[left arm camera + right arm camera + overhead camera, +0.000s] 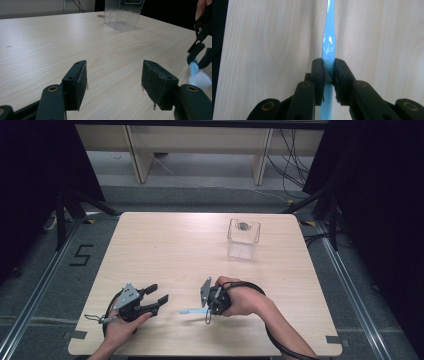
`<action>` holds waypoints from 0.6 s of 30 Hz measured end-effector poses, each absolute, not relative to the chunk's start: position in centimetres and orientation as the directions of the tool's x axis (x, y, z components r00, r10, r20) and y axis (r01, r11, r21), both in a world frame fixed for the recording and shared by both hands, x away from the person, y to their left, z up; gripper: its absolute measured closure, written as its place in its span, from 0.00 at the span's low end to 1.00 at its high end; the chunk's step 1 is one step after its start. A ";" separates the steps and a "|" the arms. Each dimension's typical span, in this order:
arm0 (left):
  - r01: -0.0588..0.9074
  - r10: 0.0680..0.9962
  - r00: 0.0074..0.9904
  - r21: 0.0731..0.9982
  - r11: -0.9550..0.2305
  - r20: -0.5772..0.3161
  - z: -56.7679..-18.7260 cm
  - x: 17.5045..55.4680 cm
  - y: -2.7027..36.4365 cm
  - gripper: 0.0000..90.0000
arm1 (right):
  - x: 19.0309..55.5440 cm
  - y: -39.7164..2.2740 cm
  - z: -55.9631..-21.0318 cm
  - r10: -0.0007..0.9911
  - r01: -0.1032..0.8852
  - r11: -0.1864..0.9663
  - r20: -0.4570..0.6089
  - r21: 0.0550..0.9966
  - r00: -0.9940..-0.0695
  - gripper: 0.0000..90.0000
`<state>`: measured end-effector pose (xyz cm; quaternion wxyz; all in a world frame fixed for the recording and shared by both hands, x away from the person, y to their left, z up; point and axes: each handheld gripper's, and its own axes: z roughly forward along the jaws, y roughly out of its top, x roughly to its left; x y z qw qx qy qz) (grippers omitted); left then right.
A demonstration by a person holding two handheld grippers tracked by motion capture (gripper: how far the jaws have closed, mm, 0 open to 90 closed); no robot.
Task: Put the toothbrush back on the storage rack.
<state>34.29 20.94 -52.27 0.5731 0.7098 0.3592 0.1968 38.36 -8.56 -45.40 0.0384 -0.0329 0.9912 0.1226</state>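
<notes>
The right claw (329, 75) grips a blue toothbrush (328, 45) on the counter (165, 250), left claw (113, 85) wide; probably next, lifting it to the cup (243, 238).

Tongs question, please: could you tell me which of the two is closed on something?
The right tongs: they pinch a light blue toothbrush near its middle. The left tongs stand open above bare table.

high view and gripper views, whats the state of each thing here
left gripper: open, holding nothing, low over the table
right gripper: shut on the blue toothbrush
blue toothbrush: clamped between the jaws, lying along the table
clear container: upright, standing apart at the far right
</notes>
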 end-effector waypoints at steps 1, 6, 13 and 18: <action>0.279 0.731 0.668 0.957 -0.077 -0.136 -52.3 34.3 20.9 0.41 | 38.4 -8.9 -45.2 -0.044 -0.066 0.964 -0.091 0.256 -0.995 0.88; 0.280 0.732 0.668 0.957 -0.077 -0.136 -52.3 34.3 20.9 0.41 | 38.5 -10.9 -44.4 0.054 0.007 0.921 -0.110 0.390 -0.992 0.88; 0.280 0.733 0.667 0.957 -0.078 -0.135 -52.3 34.3 20.9 0.41 | 38.6 -12.8 -43.8 0.161 0.080 0.849 -0.112 0.522 -0.981 0.88; 0.280 0.734 0.666 0.957 -0.079 -0.134 -52.3 34.3 20.9 0.41 | 38.7 -14.3 -43.7 0.259 0.118 0.767 -0.135 0.631 -0.957 0.88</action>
